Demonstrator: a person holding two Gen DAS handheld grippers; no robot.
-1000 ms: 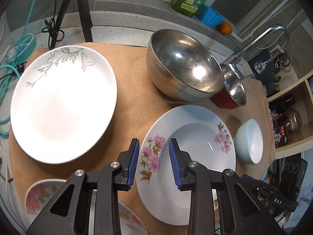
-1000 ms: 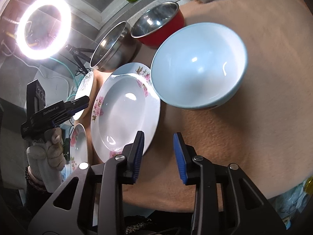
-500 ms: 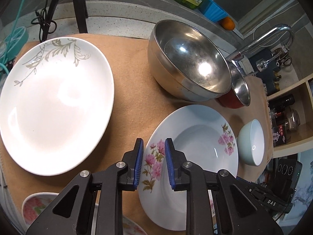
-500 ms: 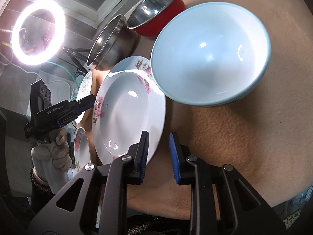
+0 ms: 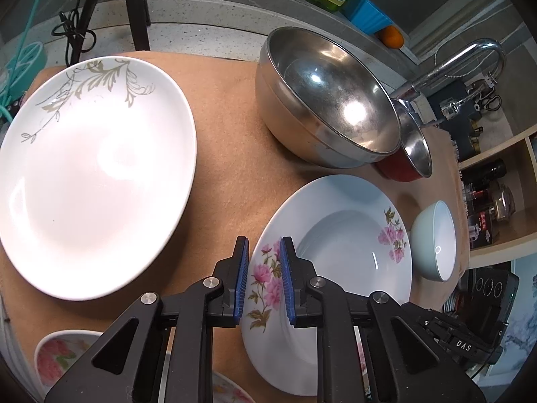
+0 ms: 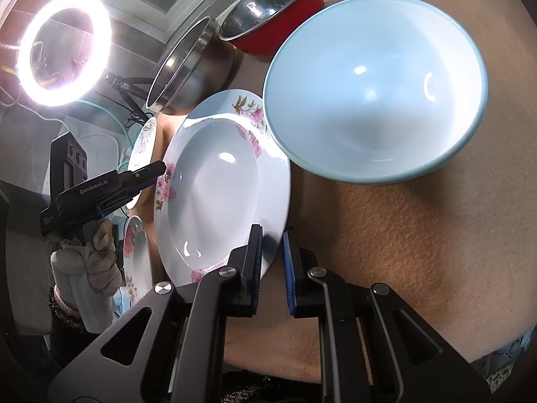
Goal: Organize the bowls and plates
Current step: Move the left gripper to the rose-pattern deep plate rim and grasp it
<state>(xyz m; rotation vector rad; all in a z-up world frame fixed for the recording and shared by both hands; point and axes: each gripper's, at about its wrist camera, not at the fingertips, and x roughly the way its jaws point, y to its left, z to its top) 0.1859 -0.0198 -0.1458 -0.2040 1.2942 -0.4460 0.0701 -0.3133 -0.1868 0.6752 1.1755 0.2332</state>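
A deep white plate with pink flowers (image 5: 335,241) lies on the brown mat (image 5: 235,134). My left gripper (image 5: 264,248) has the plate's left rim between its blue pads, and its jaws are still closing on that rim. At the opposite rim of the same plate (image 6: 214,194) my right gripper (image 6: 272,235) is shut on the edge. The right wrist view also shows the left gripper (image 6: 157,169), held by a gloved hand (image 6: 90,258). A light blue bowl (image 6: 376,94) stands just right of the plate.
A large white plate with a leaf pattern (image 5: 94,174) lies to the left. A big steel bowl (image 5: 329,100) and a red pot (image 5: 399,171) stand behind. Small floral plates (image 5: 57,359) sit at the near left. A tap (image 5: 470,53) and shelves (image 5: 496,201) are to the right.
Both pairs of jaws have narrowed from wide apart to close around the floral plate's rim, one on each side. The plate and the other dishes have stayed in place.
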